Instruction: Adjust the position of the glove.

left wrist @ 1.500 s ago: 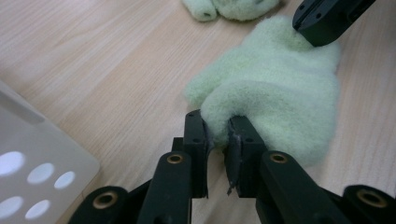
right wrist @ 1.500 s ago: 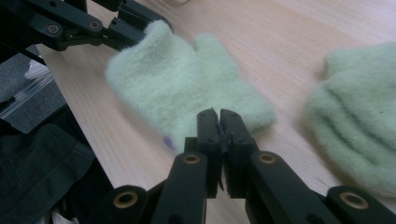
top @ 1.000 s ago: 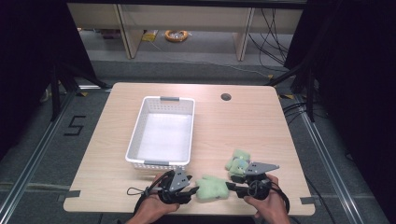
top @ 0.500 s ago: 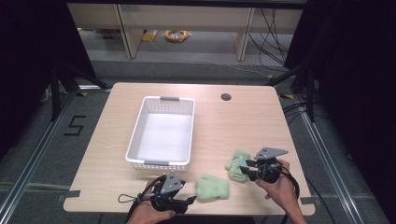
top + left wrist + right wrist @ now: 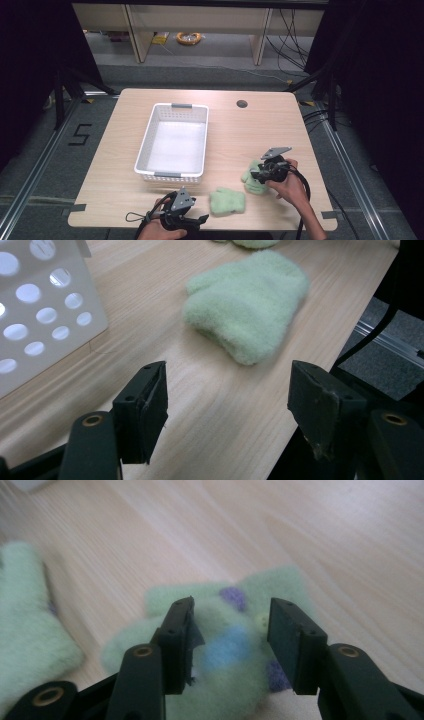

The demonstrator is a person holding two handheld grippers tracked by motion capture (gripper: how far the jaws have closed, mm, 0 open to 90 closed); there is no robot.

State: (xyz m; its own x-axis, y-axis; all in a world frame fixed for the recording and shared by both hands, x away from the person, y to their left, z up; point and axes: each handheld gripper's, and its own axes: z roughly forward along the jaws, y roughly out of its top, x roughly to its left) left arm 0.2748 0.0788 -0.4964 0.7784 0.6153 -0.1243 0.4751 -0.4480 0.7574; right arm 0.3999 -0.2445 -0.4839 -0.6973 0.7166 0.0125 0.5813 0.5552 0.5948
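Note:
A folded pale green fuzzy sock (image 5: 227, 201) (image 5: 247, 305) lies near the table's front edge. My left gripper (image 5: 201, 219) (image 5: 227, 385) sits just left of it, a short gap away. Its jaws have just been opening and stand open with nothing between them. To the right lies a second green sock (image 5: 251, 176) with blue and purple dots (image 5: 227, 652). My right gripper (image 5: 256, 175) (image 5: 230, 615) hovers over it. Those jaws have also just been opening, and the dotted sock shows in the gap without either pad pressing on it.
A white perforated basket (image 5: 145, 150) (image 5: 40, 315) stands empty on the wooden table (image 5: 250, 130), left of centre. A round cable hole (image 5: 242, 104) sits at the far side. The table's front edge runs close by the left gripper.
Both grippers were at the folded sock; the right one has moved away right to the dotted sock. The left gripper has let go and opened, leaving the folded sock on the table.

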